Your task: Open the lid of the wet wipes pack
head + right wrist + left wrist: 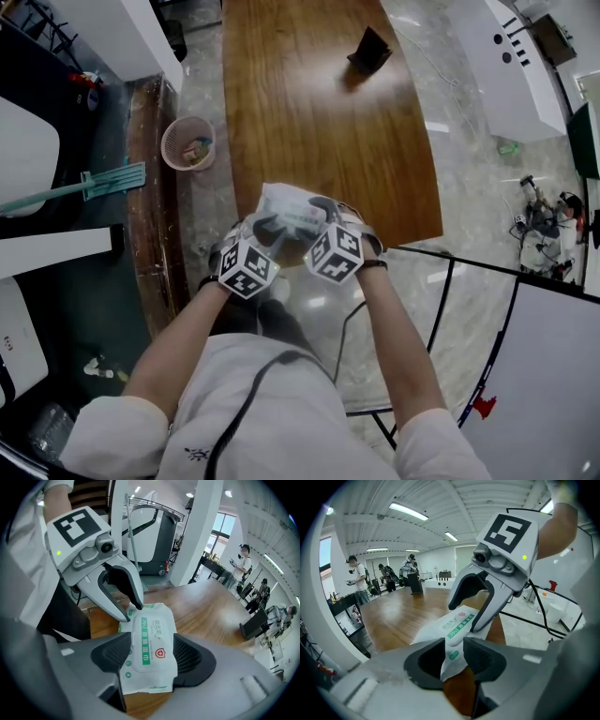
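Head view gives us the wet wipes pack (292, 208) lying at the wooden tabletop's (309, 112) near edge. Our left hand-held gripper (454, 660) and right hand-held gripper (151, 657) stand apart, straddling it unclamped, its lid (150, 641) closed.

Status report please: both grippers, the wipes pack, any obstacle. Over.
Left gripper, right gripper: jaws open, wet wipes pack between both. Pack on table, lid shut. Nothing in the way.
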`<state>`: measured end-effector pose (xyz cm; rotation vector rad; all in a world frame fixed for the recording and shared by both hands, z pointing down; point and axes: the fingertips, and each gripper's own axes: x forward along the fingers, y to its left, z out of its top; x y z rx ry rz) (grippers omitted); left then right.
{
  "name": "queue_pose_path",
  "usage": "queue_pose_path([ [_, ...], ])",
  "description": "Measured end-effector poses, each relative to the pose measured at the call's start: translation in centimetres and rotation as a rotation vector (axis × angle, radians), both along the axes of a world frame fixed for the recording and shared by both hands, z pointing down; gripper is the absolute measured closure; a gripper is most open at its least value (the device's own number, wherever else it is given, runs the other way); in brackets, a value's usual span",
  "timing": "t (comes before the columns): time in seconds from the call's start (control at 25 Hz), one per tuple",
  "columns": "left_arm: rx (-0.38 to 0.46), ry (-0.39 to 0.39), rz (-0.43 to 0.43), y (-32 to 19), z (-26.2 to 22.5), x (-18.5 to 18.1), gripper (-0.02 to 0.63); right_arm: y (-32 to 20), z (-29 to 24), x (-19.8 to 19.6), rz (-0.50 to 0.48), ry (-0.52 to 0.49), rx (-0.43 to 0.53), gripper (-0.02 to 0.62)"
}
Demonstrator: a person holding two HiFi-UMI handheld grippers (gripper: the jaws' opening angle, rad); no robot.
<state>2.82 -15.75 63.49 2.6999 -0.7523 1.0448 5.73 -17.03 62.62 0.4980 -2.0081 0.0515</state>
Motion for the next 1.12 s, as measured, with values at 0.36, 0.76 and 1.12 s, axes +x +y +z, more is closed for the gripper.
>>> queue_pose_path([
  [0.36, -0.006, -0.008, 0.020, 0.4, 0.5, 0.7, 0.493, -0.4, 1.1, 0.1, -0.041, 0.022, -0.078, 0.295],
  [0.76, -0.010, -0.003, 0.042, 0.5, 0.8, 0.9, 0.531, -0.5, 1.6, 0.0, -0.040, -0.001, -0.186, 0.291],
  [1.12, 0.015, -0.044, 0.077, 0.5, 1.1, 0.9, 0.537, -0.5, 1.7, 0.1, -0.029, -0.039, -0.270, 0.302],
])
